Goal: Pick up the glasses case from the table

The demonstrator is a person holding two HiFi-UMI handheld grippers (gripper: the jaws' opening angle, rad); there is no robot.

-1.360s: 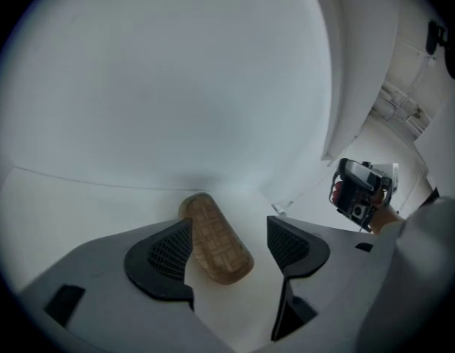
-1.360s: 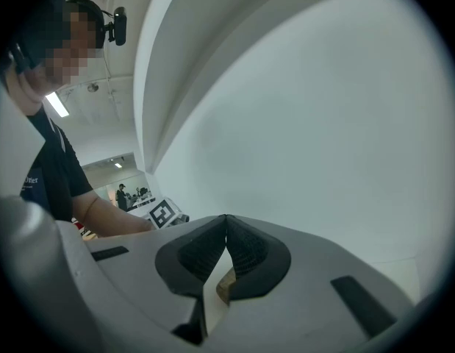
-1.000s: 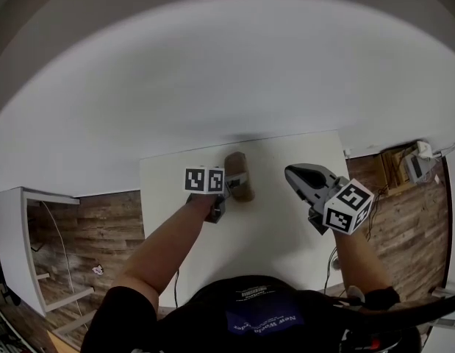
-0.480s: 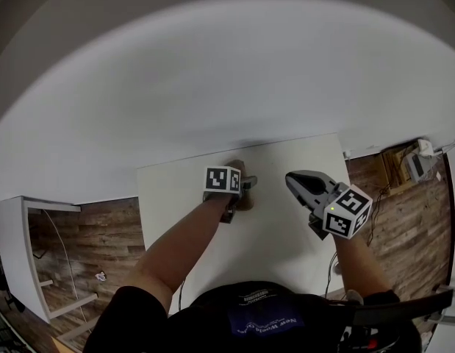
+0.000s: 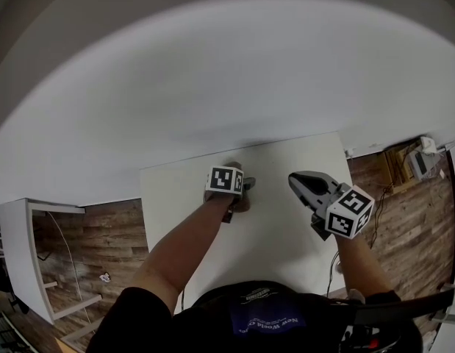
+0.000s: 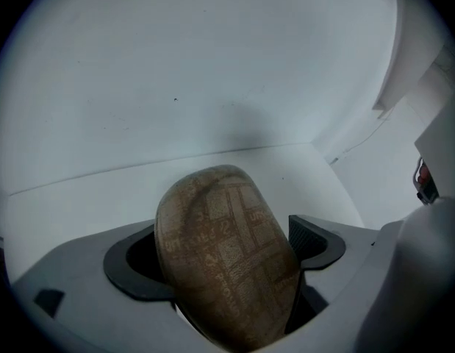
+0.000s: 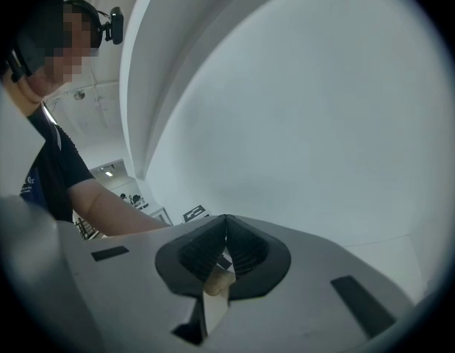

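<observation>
Left gripper [image 5: 240, 187]: tilted steeply down over the white table [image 5: 275, 230], near the middle of its far edge. Its jaws stand wide and are closing, with the glasses case between them.
Glasses case [image 6: 221, 259]: brown, rounded, with a woven check pattern. It lies on the table close to the far edge and fills most of the gap between the left jaws. The right-hand pad [image 6: 306, 235] stands just beside its flank, and no firm press shows.
Right gripper [image 5: 296, 179]: held above the right part of the table, well apart from the case and pointing toward the far edge. Its ribbed pads [image 7: 245, 250] meet tip to tip, jaws together, with nothing gripped.
Left arm [image 5: 184, 247]: bare, reaching across the table's near edge to the left gripper.
Surroundings: white wall beyond the far edge, wood-plank floor [image 5: 102, 230] on both sides of the table.
</observation>
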